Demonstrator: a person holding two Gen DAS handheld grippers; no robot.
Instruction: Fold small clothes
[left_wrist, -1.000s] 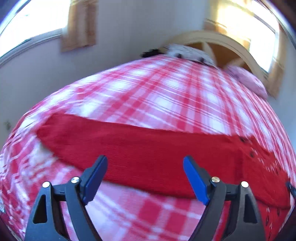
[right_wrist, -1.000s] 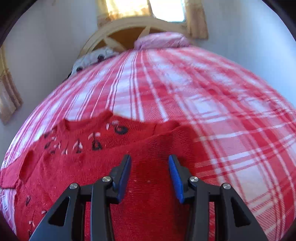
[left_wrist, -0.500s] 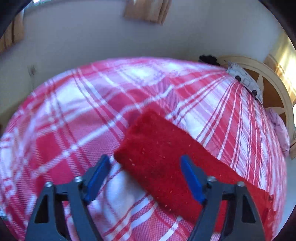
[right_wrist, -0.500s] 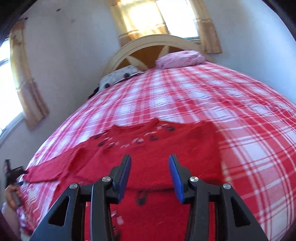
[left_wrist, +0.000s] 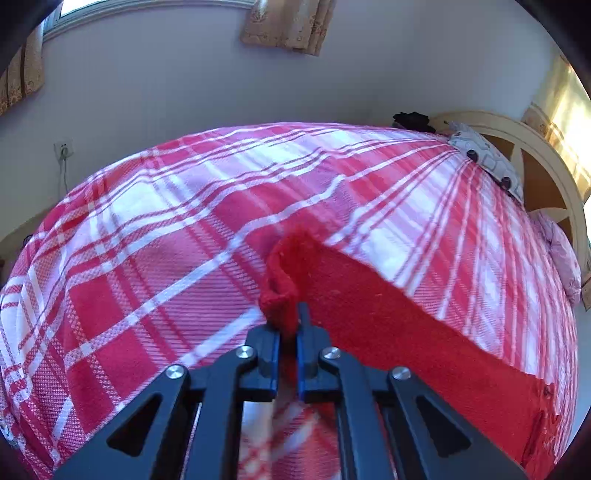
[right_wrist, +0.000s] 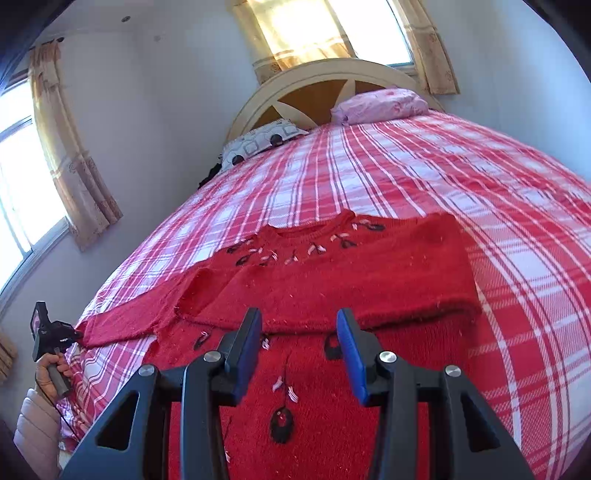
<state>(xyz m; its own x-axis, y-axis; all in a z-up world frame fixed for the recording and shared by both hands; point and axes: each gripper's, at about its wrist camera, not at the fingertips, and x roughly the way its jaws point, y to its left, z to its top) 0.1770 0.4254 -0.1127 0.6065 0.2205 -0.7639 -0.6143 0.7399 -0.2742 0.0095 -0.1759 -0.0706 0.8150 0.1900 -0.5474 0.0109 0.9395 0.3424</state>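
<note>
One red sweater (right_wrist: 332, 280) lying flat on the bed (right_wrist: 424, 177), neckline toward the headboard (right_wrist: 314, 79), black and pale stitched motifs across chest and lower front. One sleeve folded across the body; the other sleeve (left_wrist: 388, 317) stretched out toward the bed's left edge. Cuff (left_wrist: 282, 280) of that sleeve bunched and lifted slightly off the red-and-white checked cover.

Left claw (left_wrist: 287, 334) just closed, jaws now together and clamped on the cuff, red knit pinched between the blue pads. Pointing steeply down at the bed. In the right wrist view, seen far off at the bed's left edge, gripped by a hand (right_wrist: 51, 373) with a pale sleeve (right_wrist: 35, 424) below.

Right claw (right_wrist: 299, 347) hovering over the sweater's lower front, jaws apart, nothing between them, pads clear of the knit, tilted moderately downward.

Two pillows at the headboard: one patterned grey-white (right_wrist: 258, 142), one pink (right_wrist: 380, 103). Two curtained windows, one behind the headboard (right_wrist: 332, 29), one on the left wall (right_wrist: 22, 192). One wall socket (left_wrist: 63, 149) in the left wrist view.
</note>
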